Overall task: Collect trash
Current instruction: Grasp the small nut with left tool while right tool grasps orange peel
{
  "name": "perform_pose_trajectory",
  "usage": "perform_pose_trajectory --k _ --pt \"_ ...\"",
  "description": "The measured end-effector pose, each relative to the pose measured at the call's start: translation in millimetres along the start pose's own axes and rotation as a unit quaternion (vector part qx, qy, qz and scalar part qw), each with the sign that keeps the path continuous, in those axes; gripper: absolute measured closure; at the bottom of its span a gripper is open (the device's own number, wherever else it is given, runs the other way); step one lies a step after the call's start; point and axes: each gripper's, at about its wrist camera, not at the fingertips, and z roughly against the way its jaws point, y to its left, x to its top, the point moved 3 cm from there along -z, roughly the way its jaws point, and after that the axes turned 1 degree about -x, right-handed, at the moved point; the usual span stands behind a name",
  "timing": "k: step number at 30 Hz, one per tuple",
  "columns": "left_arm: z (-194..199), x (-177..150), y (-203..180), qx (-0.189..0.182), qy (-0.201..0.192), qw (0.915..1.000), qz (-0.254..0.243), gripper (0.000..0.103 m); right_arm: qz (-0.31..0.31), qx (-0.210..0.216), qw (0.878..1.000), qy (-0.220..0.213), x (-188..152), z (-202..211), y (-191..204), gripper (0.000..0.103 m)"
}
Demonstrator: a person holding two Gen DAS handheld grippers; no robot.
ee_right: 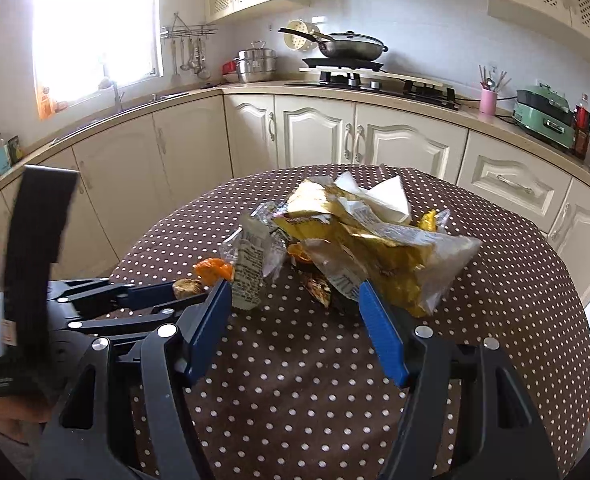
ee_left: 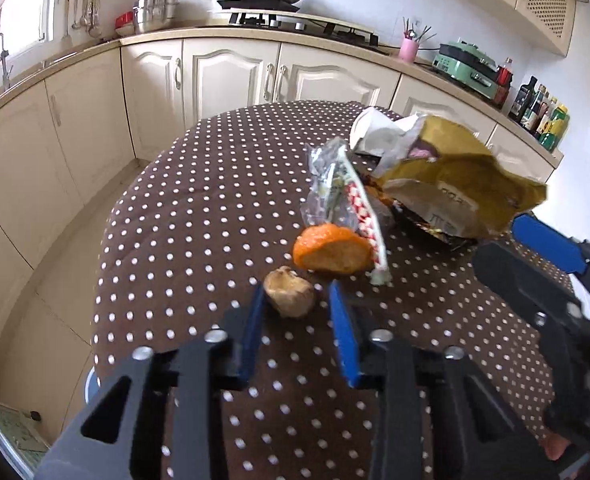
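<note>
Altogether one orange peel (ee_left: 331, 250), two wrappers (ee_left: 451, 184).

Left wrist view: low over dotted table (ee_left: 183, 240), near edge, facing far counter (ee_left: 255, 34), close on brown lump (ee_left: 289, 291). Right wrist view: set further right, slightly higher, same facing, close on gold bag (ee_right: 375, 248). Shared: trash pile, table, stove (ee_right: 351, 76), cabinets; each view catches other gripper.

wok (ee_right: 353, 49) on stove | pink utensil cup (ee_right: 488, 102) | green appliance (ee_right: 543, 117) on counter
</note>
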Motion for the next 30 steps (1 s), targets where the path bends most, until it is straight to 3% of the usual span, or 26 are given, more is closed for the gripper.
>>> perform_pose_trajectory --k 3,9,12,17,21,22,24,30 --pt "4.6 -0.3 8.1 -0.016 -0.008 0.9997 0.015 0.082 0.011 0.006 1.000 0.000 4.4 -2.6 8.7 0.040" --pt "45.8 -8.2 35.0 -0.007 -0.055 0.9974 0.046 0.082 0.037 0.042 0.998 0.011 13.3 -13.4 36.3 0.040" --pt "60.7 -13.6 49.7 0.000 -0.063 0.9963 0.058 0.082 0.065 0.073 0.995 0.029 17.0 -27.3 60.0 0.047" --pt "73.2 -22.4 68.4 -0.003 -0.068 0.9952 0.070 0.082 0.112 0.048 0.991 0.061 18.0 -56.1 81.2 0.053" --pt "74.4 -27.5 72.3 -0.015 -0.068 0.9949 0.074 0.082 0.123 0.012 0.989 0.085 12.2 -74.8 75.3 0.056" --pt "74.0 -28.1 73.2 -0.019 -0.067 0.9947 0.075 0.082 0.123 0.008 0.988 0.088 10.1 -77.0 73.2 0.062" --pt "74.1 -28.6 74.0 -0.023 -0.068 0.9946 0.075 0.082 0.113 0.008 0.988 0.101 5.8 -83.5 65.8 0.070" --pt "79.2 -30.7 72.4 -0.035 -0.072 0.9941 0.074 0.082 0.069 0.039 0.993 0.083 7.4 -68.8 47.5 0.074"
